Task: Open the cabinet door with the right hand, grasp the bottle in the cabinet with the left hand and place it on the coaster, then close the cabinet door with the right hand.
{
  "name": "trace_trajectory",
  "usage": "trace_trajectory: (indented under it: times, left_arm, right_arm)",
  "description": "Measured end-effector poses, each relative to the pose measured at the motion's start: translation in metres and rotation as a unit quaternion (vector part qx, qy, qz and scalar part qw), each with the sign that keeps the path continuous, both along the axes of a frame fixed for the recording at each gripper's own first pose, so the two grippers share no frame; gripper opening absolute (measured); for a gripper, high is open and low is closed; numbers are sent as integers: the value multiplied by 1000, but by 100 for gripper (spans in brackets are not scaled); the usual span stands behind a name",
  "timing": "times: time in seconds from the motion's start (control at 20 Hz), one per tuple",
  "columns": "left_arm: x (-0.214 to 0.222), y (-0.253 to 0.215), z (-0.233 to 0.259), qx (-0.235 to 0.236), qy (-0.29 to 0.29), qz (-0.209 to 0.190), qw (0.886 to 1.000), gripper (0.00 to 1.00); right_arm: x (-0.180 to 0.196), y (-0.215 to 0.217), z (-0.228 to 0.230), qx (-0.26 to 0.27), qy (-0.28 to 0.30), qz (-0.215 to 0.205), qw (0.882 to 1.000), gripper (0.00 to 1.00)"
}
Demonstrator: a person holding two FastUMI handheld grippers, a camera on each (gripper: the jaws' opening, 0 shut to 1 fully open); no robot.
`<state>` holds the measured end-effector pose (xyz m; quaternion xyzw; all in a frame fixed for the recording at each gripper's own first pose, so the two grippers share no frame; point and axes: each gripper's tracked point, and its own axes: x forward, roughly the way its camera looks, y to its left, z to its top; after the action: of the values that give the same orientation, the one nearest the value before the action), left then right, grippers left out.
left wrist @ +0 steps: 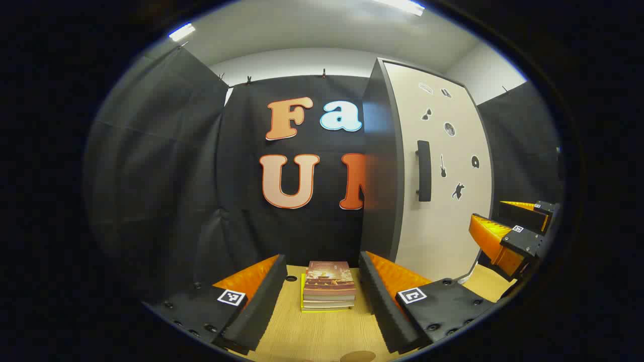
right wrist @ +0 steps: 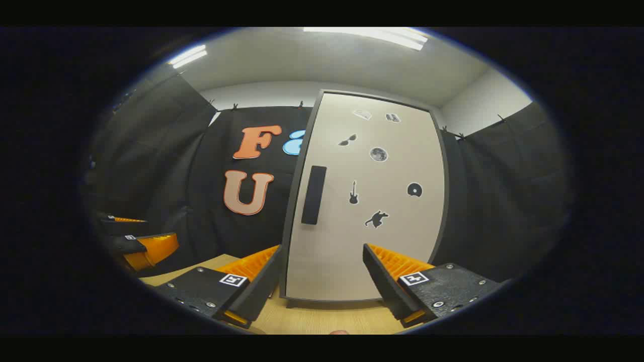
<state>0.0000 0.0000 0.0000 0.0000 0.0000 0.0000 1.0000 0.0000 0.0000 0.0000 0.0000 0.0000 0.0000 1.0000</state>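
A tall cabinet stands on the wooden table with its pale door [right wrist: 362, 211] shut and a dark vertical handle [right wrist: 313, 195] near the door's left edge. The bottle is hidden behind it. My right gripper [right wrist: 322, 251] is open, facing the door a short way off, below the handle and apart from it. My left gripper [left wrist: 322, 259] is open and holds nothing, pointing at the booth wall left of the cabinet [left wrist: 443, 201]. A brown round coaster [left wrist: 357, 356] peeks in at the bottom edge of the left gripper view. The right gripper [left wrist: 513, 231] also shows at far right there.
A stack of books [left wrist: 328, 286] lies on the table [left wrist: 322, 332] straight ahead of the left gripper, beside the cabinet's dark side wall [left wrist: 380, 166]. Black cloth walls close the booth on all sides. The left gripper [right wrist: 136, 241] hangs at the far left of the right gripper view.
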Motion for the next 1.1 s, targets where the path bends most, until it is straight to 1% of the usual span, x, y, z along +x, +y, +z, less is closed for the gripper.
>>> trace_trajectory:
  times: [0.15,0.35,0.5,0.75,1.0,1.1]
  left_arm:
    - [4,6,2,12,-6,5,1000,94]
    - [9,8,0,20,-8,8,1000,94]
    - [14,8,-3,18,-5,8,1000,94]
    - [23,4,-10,15,5,2,1000,94]
    - [27,5,-11,17,4,3,1000,94]
    - [26,12,-14,16,7,9,1000,94]
  right_arm:
    - [4,5,0,15,4,8,1000,95]
    - [10,8,-2,-16,7,8,1000,94]
    - [15,13,-3,-16,7,15,1000,94]
    - [23,7,-6,-21,11,11,1000,94]
    - [47,5,2,-24,11,10,1000,95]
    - [61,9,7,-23,12,14,1000,95]
